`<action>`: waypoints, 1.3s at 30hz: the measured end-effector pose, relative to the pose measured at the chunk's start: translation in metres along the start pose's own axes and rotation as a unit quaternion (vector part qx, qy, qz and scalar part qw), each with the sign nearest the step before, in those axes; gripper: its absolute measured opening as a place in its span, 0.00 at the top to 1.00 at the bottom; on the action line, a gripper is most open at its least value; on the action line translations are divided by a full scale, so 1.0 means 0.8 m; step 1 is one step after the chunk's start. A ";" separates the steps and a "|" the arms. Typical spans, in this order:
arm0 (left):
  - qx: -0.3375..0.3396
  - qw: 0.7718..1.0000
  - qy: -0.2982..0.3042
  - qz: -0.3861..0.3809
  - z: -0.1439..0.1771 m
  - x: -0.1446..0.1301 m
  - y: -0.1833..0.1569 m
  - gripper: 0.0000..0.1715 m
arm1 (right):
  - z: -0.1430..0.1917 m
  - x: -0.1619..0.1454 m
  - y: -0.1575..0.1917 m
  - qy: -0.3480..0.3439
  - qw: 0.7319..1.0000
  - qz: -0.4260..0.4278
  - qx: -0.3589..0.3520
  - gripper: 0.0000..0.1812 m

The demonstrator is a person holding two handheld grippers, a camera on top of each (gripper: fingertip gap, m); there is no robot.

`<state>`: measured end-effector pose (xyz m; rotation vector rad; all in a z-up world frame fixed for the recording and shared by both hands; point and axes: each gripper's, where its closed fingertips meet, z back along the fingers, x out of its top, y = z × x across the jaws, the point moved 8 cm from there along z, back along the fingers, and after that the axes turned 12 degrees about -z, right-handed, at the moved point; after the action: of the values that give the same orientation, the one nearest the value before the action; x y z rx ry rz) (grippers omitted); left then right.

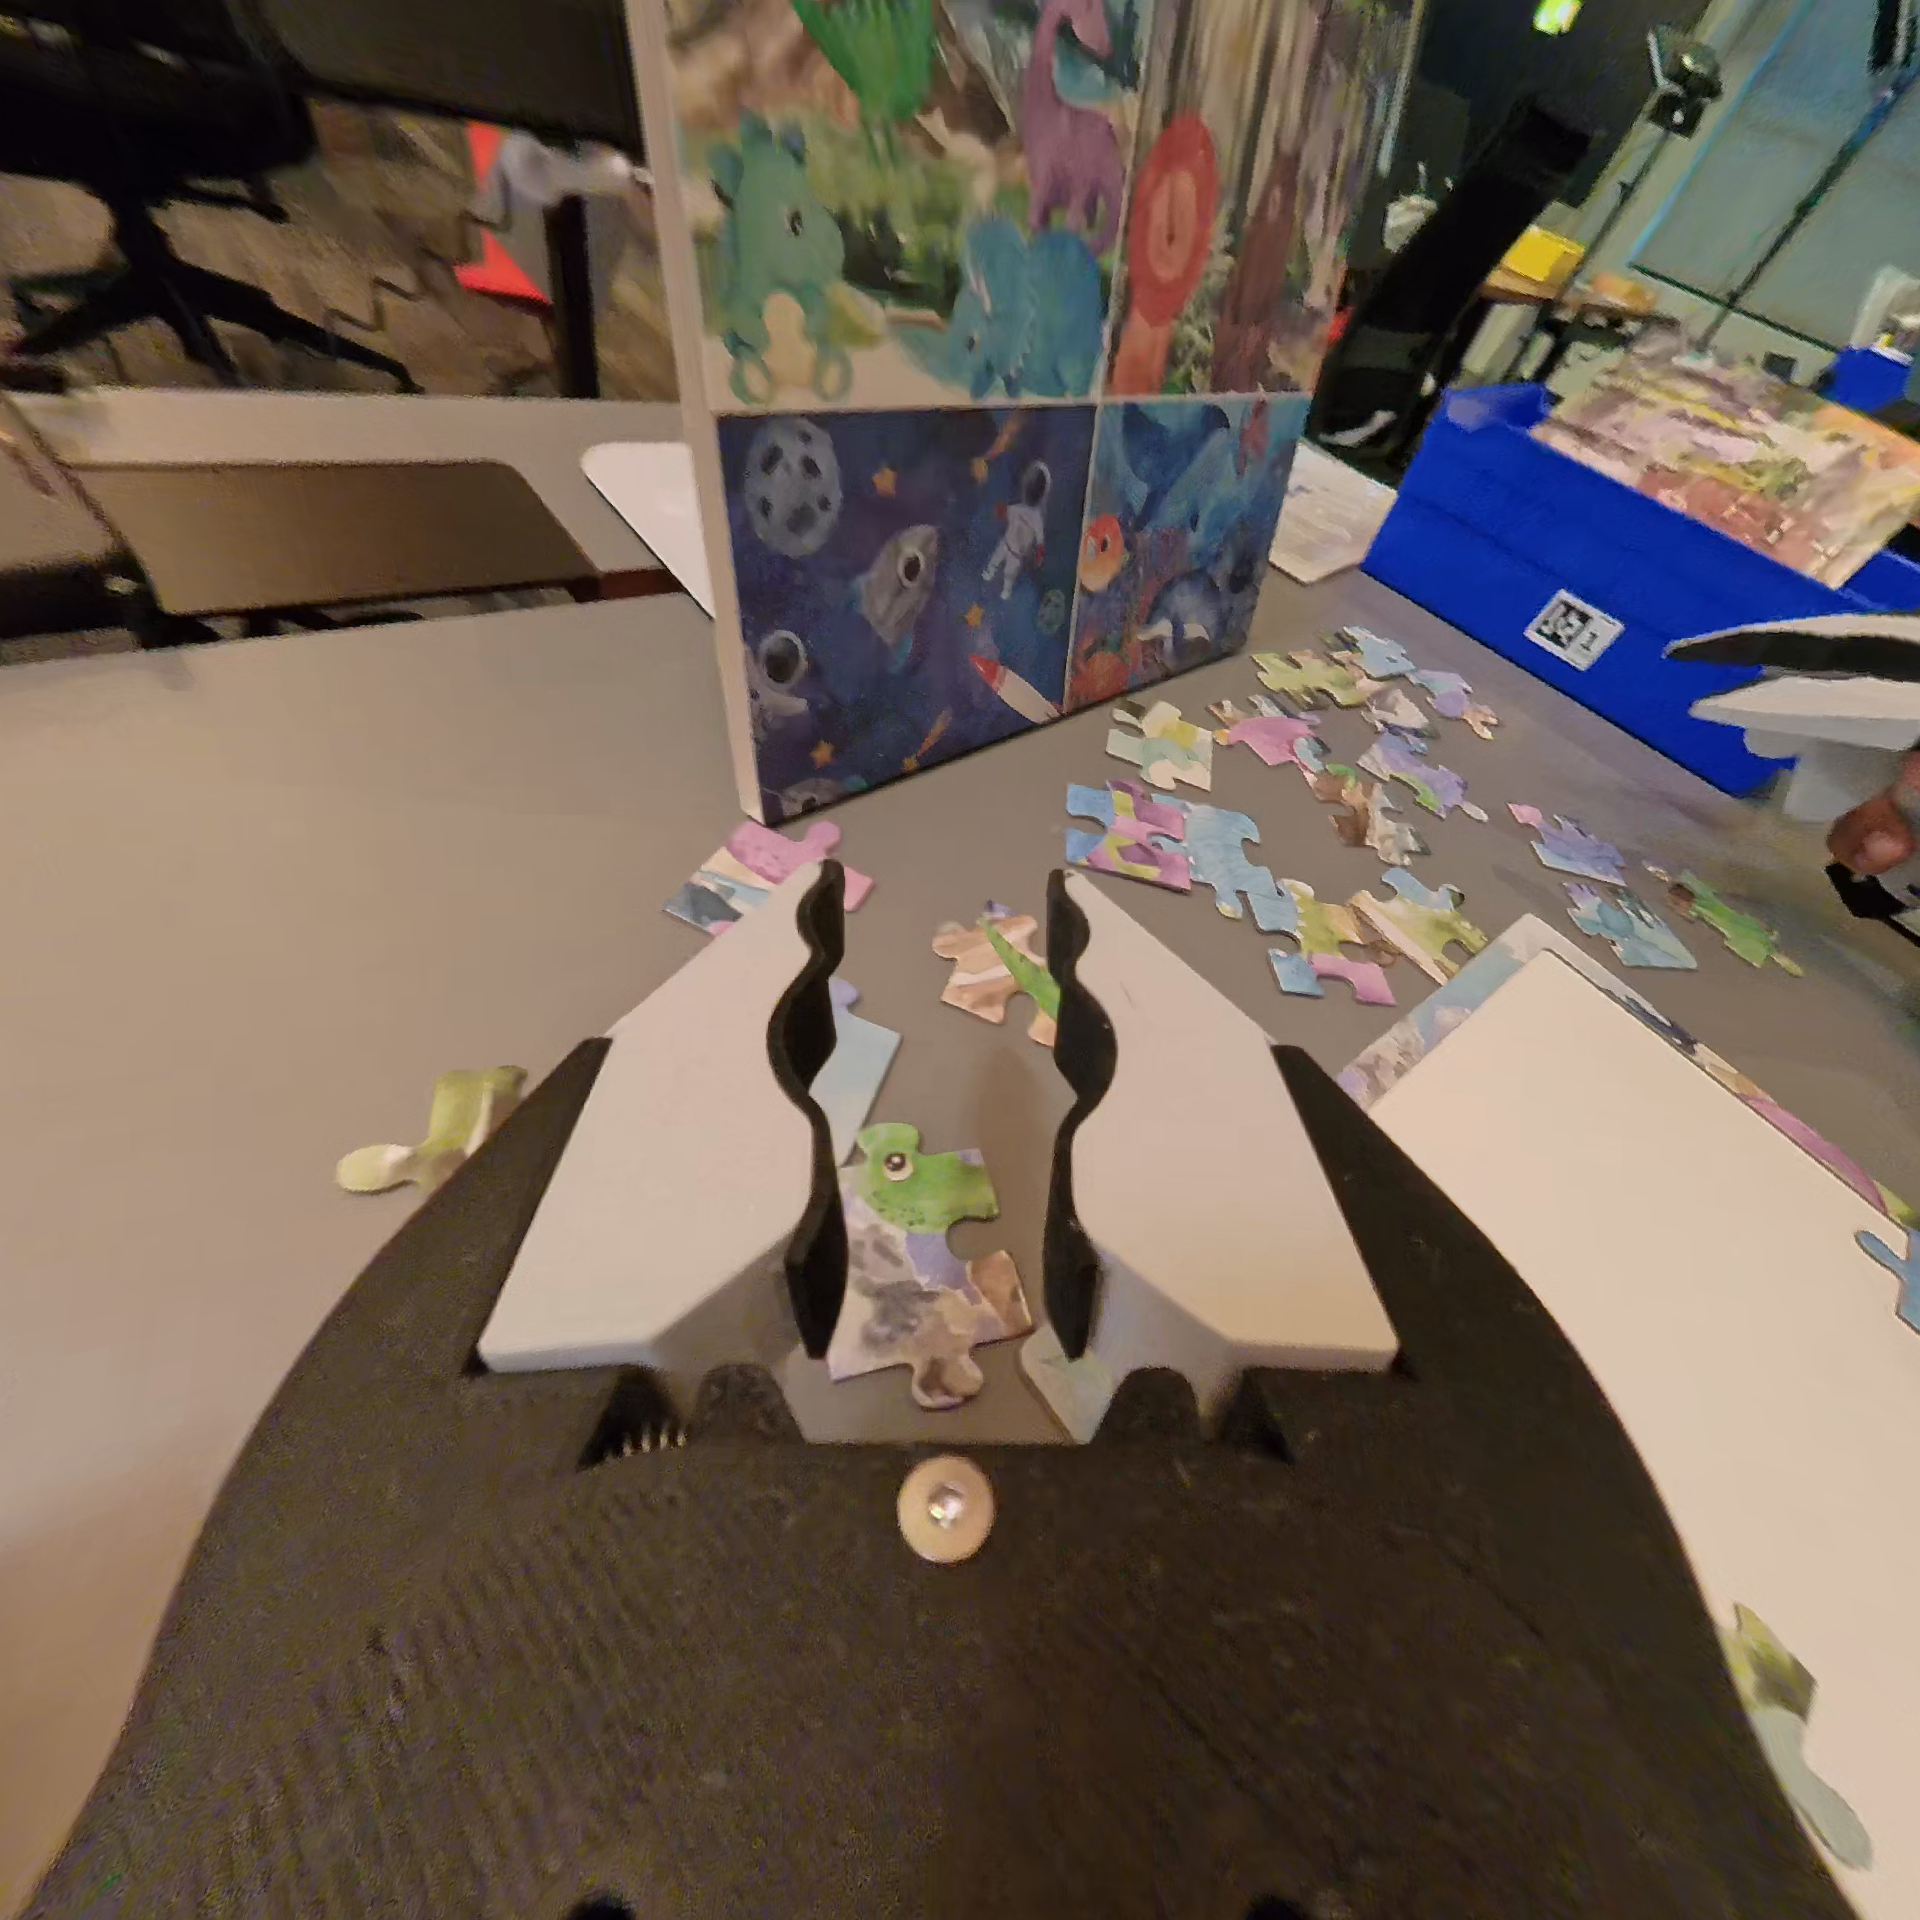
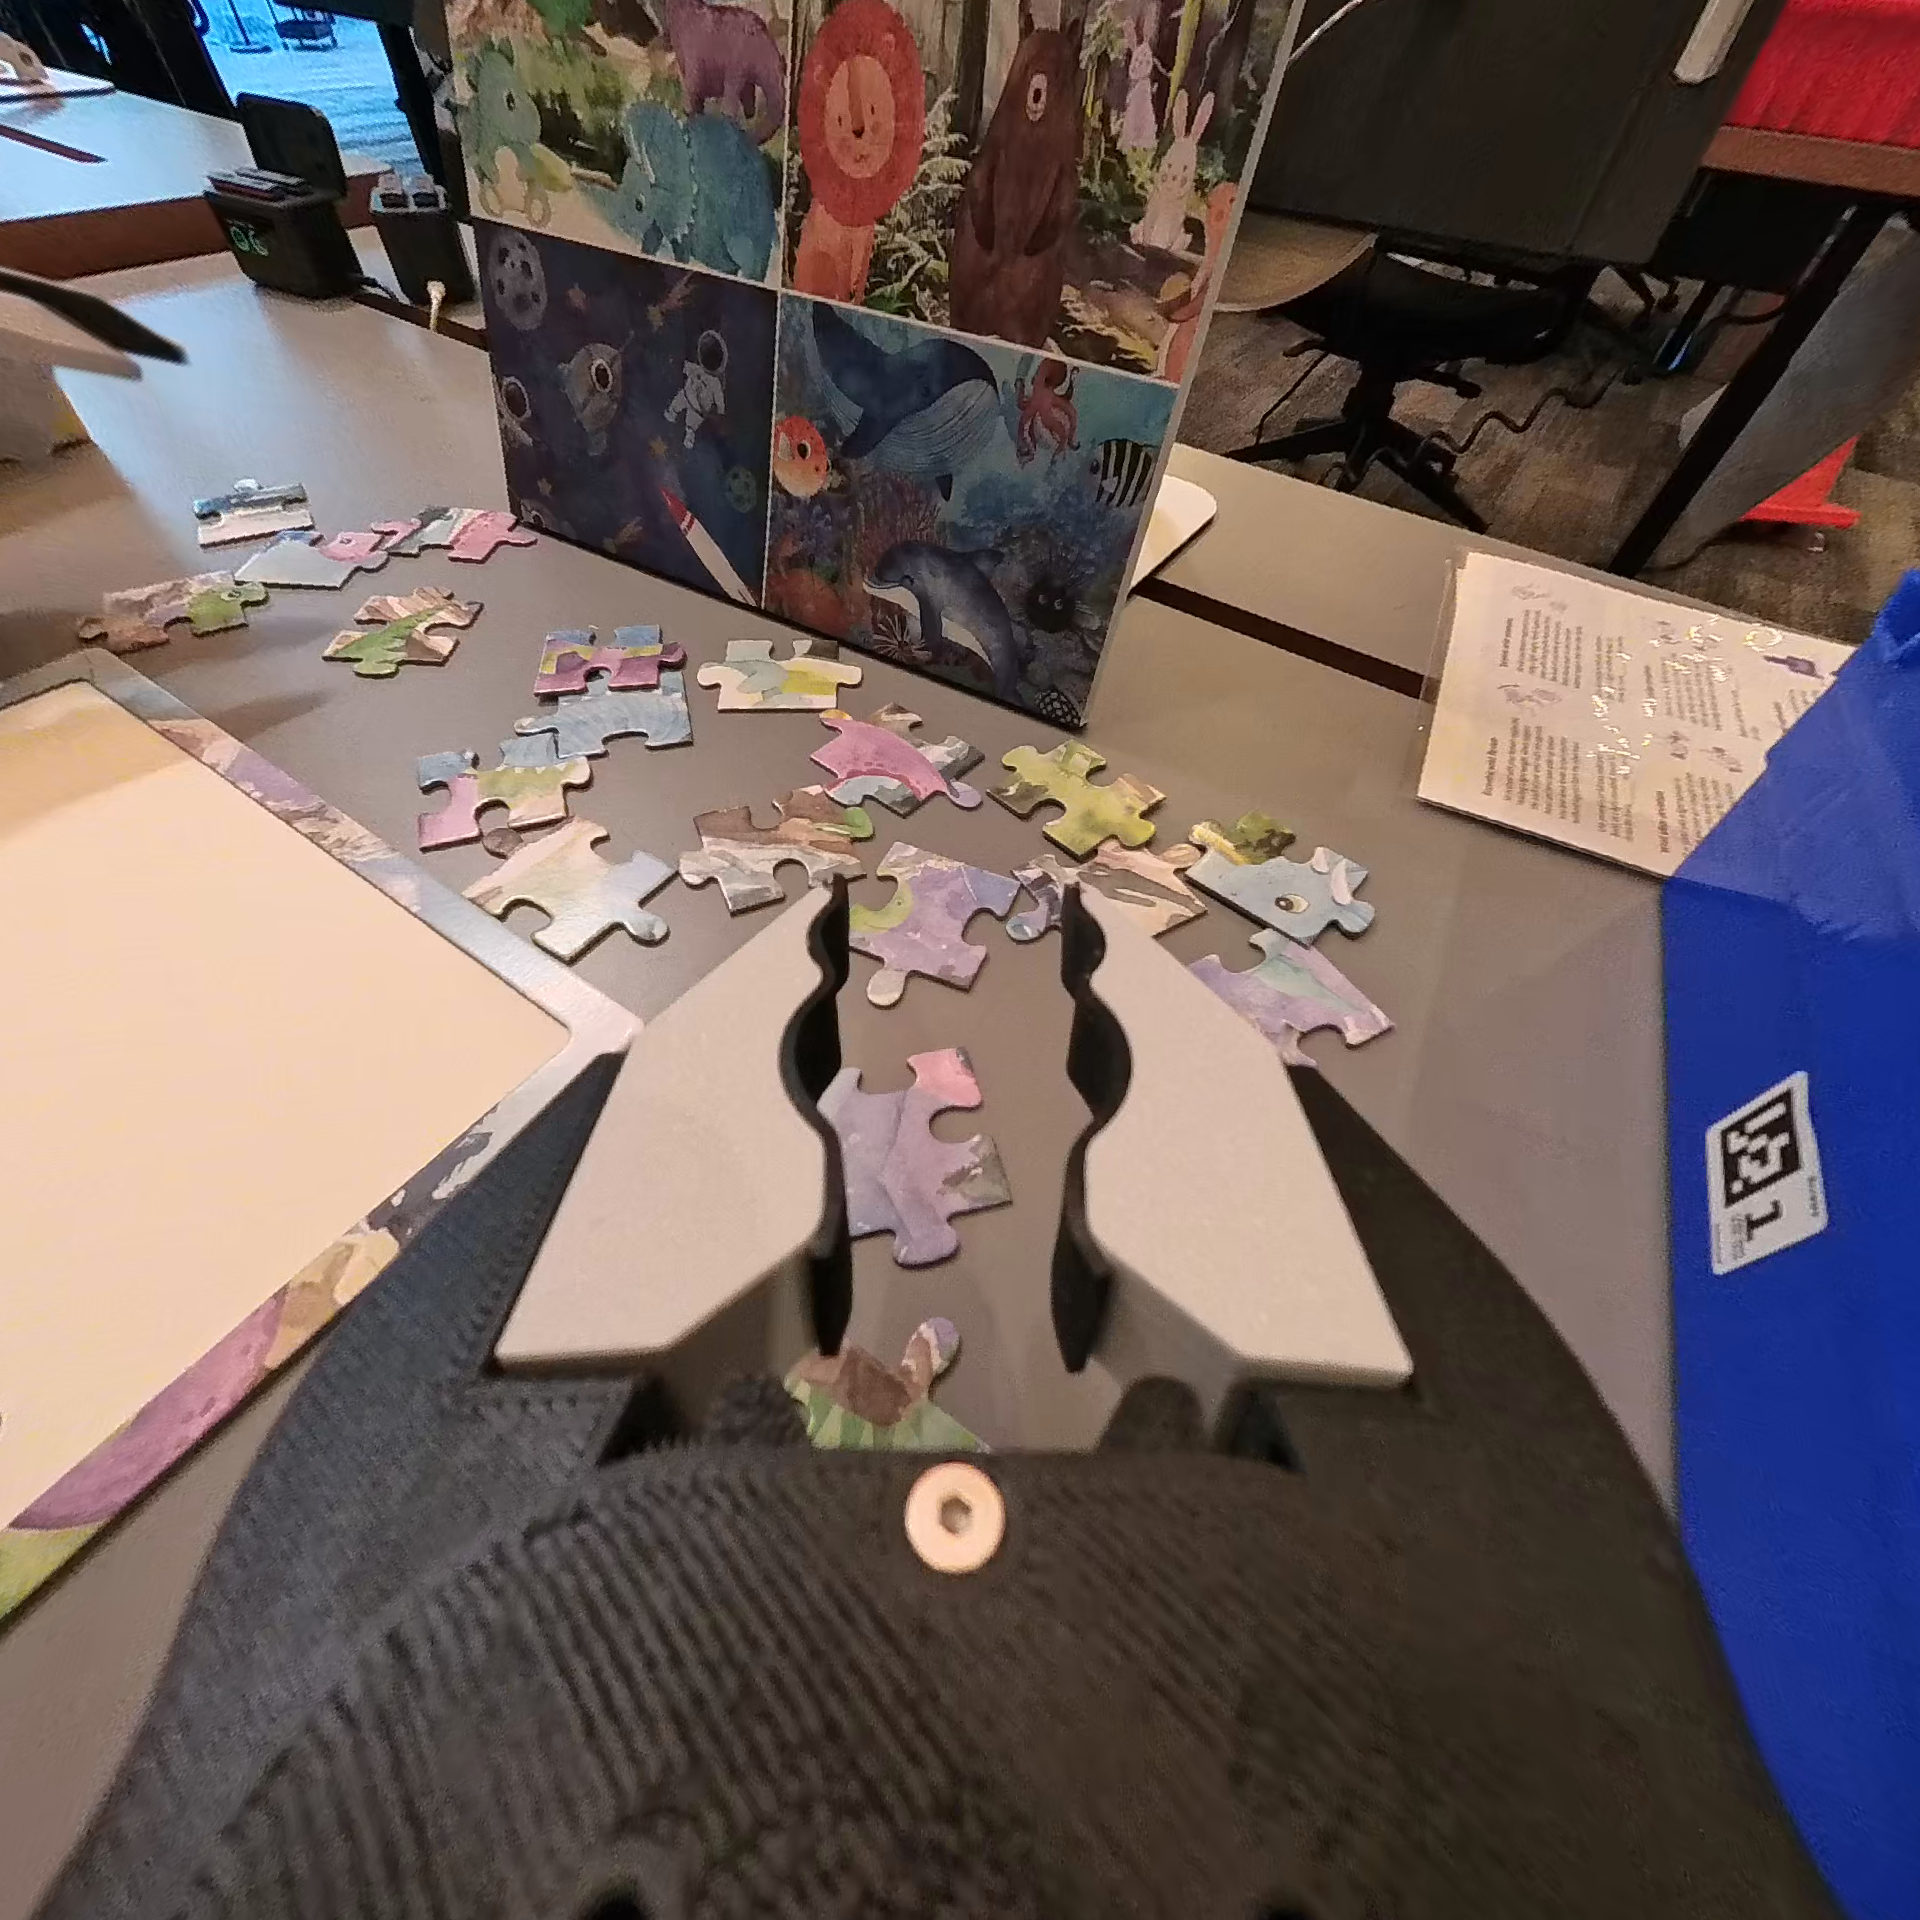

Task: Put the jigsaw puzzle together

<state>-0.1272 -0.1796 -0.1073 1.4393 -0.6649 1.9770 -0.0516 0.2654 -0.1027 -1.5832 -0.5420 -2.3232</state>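
Several loose jigsaw pieces lie face up on the grey table (image 1: 312,831). My left gripper (image 1: 940,883) is open and empty, above a piece with a green dinosaur head (image 1: 920,1257) that lies between its fingers. My right gripper (image 2: 951,894) is open and empty, above a purple piece (image 2: 914,1153); a purple and green piece (image 2: 930,914) lies at its tips. The puzzle tray (image 2: 208,987), white inside with a coloured border, lies left of the right gripper and also shows in the left wrist view (image 1: 1662,1299). The right gripper's fingertips (image 1: 1808,675) show at the far right of the left view.
An upright picture board (image 1: 997,436) with four scenes stands behind the pieces, also in the right wrist view (image 2: 831,343). A blue bin (image 2: 1808,1143) stands at the right, with a printed sheet (image 2: 1621,707) behind it. Chairs and other tables stand beyond. Tip to tip, the grippers are about 35 cm apart.
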 end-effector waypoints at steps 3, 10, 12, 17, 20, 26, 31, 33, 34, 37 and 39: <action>0.017 1.000 -0.022 0.004 0.009 0.006 0.006 0.78 | 0.000 0.000 0.000 0.001 1.000 0.000 0.000 0.78; 0.014 1.000 -0.024 0.003 0.009 0.006 0.004 0.78 | -0.001 -0.001 0.000 0.002 1.000 0.001 -0.001 0.78; 0.014 1.000 -0.023 0.000 0.008 0.006 0.003 0.78 | -0.001 0.000 0.000 0.002 1.000 0.001 -0.001 0.78; 0.066 0.994 -0.078 -0.025 0.027 0.021 0.008 0.79 | 0.000 0.000 0.000 0.000 1.000 0.001 -0.001 0.78; 0.085 0.991 -0.103 -0.029 0.036 0.026 0.010 0.78 | -0.001 0.000 0.000 0.002 1.000 0.001 -0.001 0.78; 0.081 0.989 -0.122 -0.029 0.040 0.030 0.008 0.79 | -0.001 -0.001 0.000 0.002 1.000 0.001 -0.002 0.78; 0.077 0.990 -0.117 -0.031 0.038 0.029 0.007 0.79 | -0.001 -0.001 0.000 0.003 1.000 0.000 -0.004 0.78; 0.075 0.990 -0.116 -0.030 0.037 0.028 0.006 0.79 | -0.001 -0.001 0.000 0.003 1.000 0.001 -0.005 0.78; 0.075 0.990 -0.116 -0.030 0.036 0.028 0.006 0.79 | -0.001 -0.001 0.000 0.002 1.000 0.001 -0.005 0.79; 0.074 0.990 -0.114 -0.031 0.036 0.028 0.006 0.79 | -0.001 -0.001 -0.001 0.002 1.000 0.000 -0.005 0.78; 0.073 0.990 -0.114 -0.029 0.035 0.027 0.005 0.79 | -0.001 -0.001 0.000 0.002 1.000 0.000 -0.005 0.79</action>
<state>-0.1170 -0.1984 -0.0785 1.7716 -0.5772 1.8649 -0.0518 0.2655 -0.1034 -1.5817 -0.5290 -2.3326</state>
